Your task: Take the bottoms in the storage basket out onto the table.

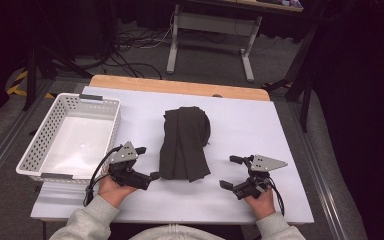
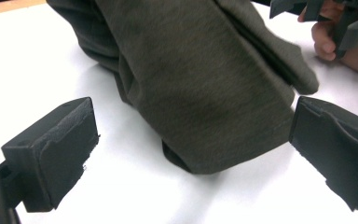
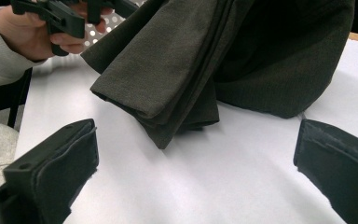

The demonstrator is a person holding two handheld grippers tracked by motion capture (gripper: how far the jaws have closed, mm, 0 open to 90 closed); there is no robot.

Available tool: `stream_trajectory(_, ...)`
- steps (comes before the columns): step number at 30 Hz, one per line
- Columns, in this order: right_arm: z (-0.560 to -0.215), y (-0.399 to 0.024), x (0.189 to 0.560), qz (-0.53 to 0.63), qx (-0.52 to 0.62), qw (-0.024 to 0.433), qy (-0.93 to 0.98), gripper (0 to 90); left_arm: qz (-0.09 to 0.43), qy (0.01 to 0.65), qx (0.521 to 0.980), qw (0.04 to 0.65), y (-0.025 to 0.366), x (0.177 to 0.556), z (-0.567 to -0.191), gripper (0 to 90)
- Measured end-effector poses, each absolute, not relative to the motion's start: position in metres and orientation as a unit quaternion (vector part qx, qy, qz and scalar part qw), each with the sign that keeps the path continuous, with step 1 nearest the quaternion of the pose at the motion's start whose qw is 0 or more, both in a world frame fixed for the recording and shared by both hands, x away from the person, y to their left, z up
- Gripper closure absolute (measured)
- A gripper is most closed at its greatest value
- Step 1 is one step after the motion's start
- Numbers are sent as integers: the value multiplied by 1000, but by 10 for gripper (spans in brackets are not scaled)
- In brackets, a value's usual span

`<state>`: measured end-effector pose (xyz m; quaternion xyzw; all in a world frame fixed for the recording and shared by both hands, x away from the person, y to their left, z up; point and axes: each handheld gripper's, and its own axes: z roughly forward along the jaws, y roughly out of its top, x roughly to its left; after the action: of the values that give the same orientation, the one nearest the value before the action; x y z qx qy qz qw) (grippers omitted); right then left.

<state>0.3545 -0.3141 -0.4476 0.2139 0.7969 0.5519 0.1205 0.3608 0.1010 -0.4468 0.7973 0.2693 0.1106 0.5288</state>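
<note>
The left tool [image 1: 148, 163] sits low over the near part of the white tabletop [image 1: 260, 125], its 2 jaws spread wide with nothing between them. In the left gripper view its padded fingers [image 2: 58, 149] frame the near end of a folded dark grey cloth [image 2: 205, 88], just short of touching it. The right tool [image 1: 231, 171] is near the right side of the tabletop, jaws also wide apart and empty, a little farther from the cloth. In the right gripper view the cloth [image 3: 200, 70] lies ahead of the jaws in stacked layers, with the person's left hand [image 3: 32, 35] beyond it. From the high view the cloth [image 1: 185, 142] lies lengthwise at the middle of the tabletop, between the 2 tools. A white perforated basket [image 1: 47, 132] stands at the left edge, well apart from the cloth.
</note>
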Motion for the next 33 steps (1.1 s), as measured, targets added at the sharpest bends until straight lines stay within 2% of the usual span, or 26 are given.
stream_trajectory(14, -448, -314, 354, 552, 212, 119, 798, 8, 107, 271, 810, 508, 104, 365, -469, 3)
stream_trajectory(33, -448, -313, 354, 549, 212, 120, 799, 8, 103, 273, 793, 534, 108, 367, -469, 7)
